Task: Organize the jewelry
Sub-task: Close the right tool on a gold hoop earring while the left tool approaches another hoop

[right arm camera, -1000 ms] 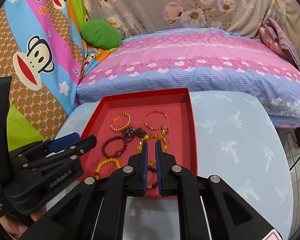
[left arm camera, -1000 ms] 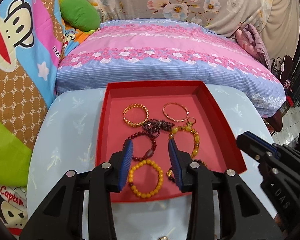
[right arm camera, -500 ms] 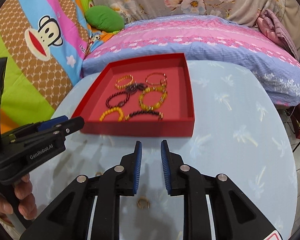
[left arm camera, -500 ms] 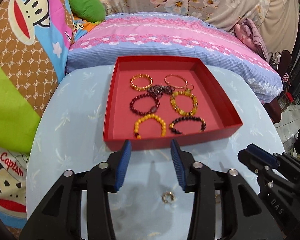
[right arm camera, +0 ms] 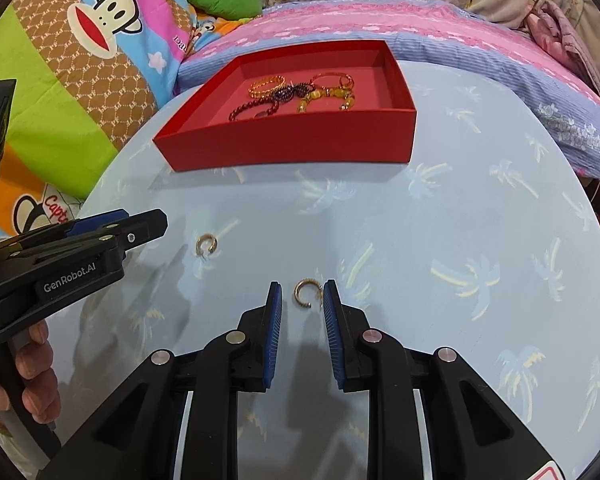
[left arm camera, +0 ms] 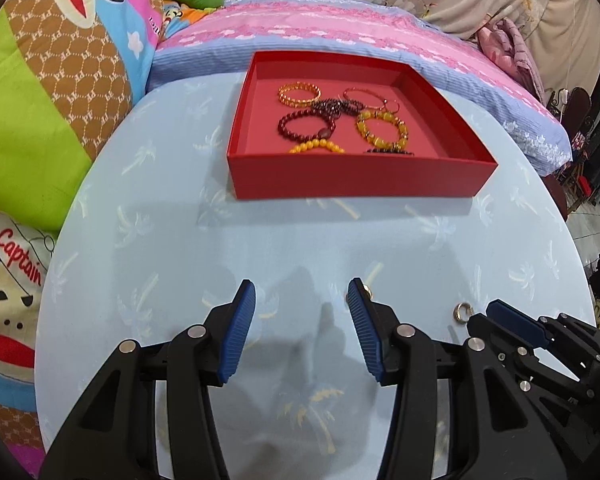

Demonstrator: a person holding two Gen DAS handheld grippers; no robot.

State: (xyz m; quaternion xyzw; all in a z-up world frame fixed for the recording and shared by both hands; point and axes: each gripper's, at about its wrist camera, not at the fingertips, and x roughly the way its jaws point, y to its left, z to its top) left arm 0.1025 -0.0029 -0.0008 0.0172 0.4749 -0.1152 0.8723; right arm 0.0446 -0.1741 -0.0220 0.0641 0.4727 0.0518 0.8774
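A red tray (left arm camera: 360, 190) (right arm camera: 292, 142) with several bead bracelets and gold bangles stands at the far side of the round light-blue table. Two small gold open rings lie on the table. One ring (right arm camera: 306, 293) lies just ahead of the open jaws of my right gripper (right arm camera: 299, 294); it also shows in the left wrist view (left arm camera: 460, 313). The other ring (right arm camera: 206, 245) lies left of it, near my left gripper's tip (right arm camera: 140, 226); the left wrist view shows only a sliver (left arm camera: 367, 290) beside the right finger. My left gripper (left arm camera: 300, 294) is open and empty.
The table (left arm camera: 180, 240) has a palm-tree patterned cover and a rounded edge. A pink and blue striped cushion (left arm camera: 340, 28) and colourful monkey-print bedding (right arm camera: 80, 52) lie behind and to the left. The floor drops off to the right.
Both grippers have pulled back from over the tray toward the near side of the table and come lower. The right gripper has opened wider, with a ring now just in front of its jaws.
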